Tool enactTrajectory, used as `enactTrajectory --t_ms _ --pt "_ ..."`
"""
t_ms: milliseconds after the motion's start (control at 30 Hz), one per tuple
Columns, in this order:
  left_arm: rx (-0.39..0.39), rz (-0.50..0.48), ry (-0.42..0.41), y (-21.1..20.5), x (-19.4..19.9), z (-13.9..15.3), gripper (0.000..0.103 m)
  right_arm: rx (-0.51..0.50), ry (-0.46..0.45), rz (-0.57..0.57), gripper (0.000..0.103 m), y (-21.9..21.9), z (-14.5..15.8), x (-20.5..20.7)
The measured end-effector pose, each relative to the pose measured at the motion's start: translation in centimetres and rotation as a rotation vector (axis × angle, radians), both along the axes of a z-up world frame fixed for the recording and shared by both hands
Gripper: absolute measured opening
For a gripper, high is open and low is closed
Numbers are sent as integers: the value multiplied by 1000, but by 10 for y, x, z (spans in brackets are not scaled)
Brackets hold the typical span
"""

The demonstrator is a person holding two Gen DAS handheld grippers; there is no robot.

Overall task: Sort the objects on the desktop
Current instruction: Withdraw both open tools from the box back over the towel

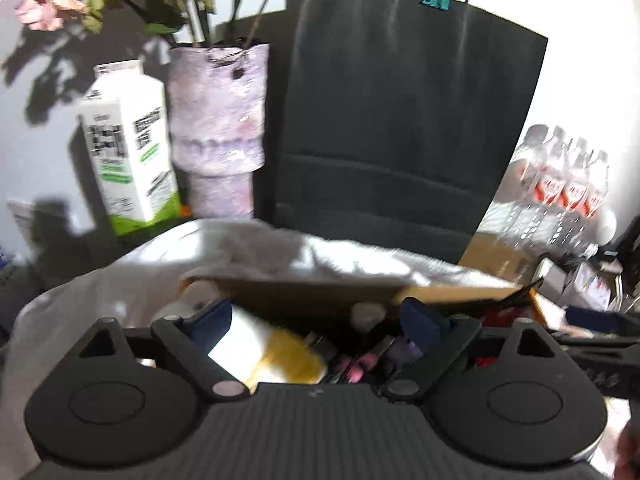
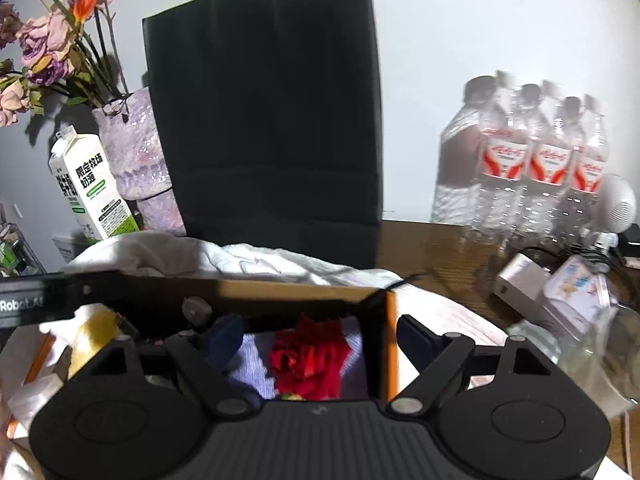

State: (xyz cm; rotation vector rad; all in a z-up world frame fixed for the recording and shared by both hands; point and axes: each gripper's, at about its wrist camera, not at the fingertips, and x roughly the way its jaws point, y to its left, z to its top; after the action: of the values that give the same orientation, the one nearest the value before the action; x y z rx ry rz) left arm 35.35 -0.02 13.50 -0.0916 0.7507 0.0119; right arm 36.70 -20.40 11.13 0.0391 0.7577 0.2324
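Note:
An open cardboard box (image 1: 304, 296) sits on a white cloth (image 1: 240, 248), full of small things. My left gripper (image 1: 316, 320) hovers open over its left part. Below its jaws lie a white and yellow packet (image 1: 264, 352) and pink bits (image 1: 356, 368), with neither pad on them. My right gripper (image 2: 320, 336) is open over the box's (image 2: 296, 294) right end. A red flower (image 2: 308, 356) lies on pale striped fabric between its fingers, untouched. Its right finger (image 2: 414, 334) stands outside the orange side wall (image 2: 391, 344). The left gripper's black body (image 2: 60, 292) crosses the box's left side.
A tall black paper bag (image 2: 264, 112) stands right behind the box. A milk carton (image 2: 90, 188) and a lilac vase (image 2: 132, 148) with dried flowers are at the back left. Several water bottles (image 2: 540, 160), a white charger (image 2: 516, 284) and glassware (image 2: 600, 352) crowd the right.

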Motion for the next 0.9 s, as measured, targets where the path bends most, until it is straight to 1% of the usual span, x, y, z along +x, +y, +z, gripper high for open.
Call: enactTrajectory --t_ms 100,233,300,400,500,567,600,700,733,800,900 --pt "28 -6 24 5 -20 7 95 -8 1 -7 83 -9 11 -17" --pt "62 -23 35 10 -53 13 98 -14 -16 -4 84 -17 26 -46" --pt "66 -38 41 11 -71 12 98 -10 -21 5 85 -20 29 -63" --pt "51 -87 43 9 -106 6 99 0 -29 32 85 -22 26 -92" --pt "82 -104 -5 6 -151 -1 99 -4 -47 57 85 -23 19 -128" --pt "76 -112 -41 9 -184 -7 99 -6 -73 74 85 -22 14 -159" --pt "57 -115 -51 13 -199 -10 99 0 -89 87 86 -23 12 -176" --pt "-40 -127 -50 24 -242 -21 100 30 -136 117 89 -27 0 -228" --pt "-52 -125 -55 26 -256 -24 100 31 -153 121 89 -27 -6 -245" --pt "-38 -116 -96 27 -287 -30 101 21 -189 118 89 -27 -17 -280" --pt "-4 -78 -163 30 -334 -43 103 25 -212 99 89 -27 -34 -326"
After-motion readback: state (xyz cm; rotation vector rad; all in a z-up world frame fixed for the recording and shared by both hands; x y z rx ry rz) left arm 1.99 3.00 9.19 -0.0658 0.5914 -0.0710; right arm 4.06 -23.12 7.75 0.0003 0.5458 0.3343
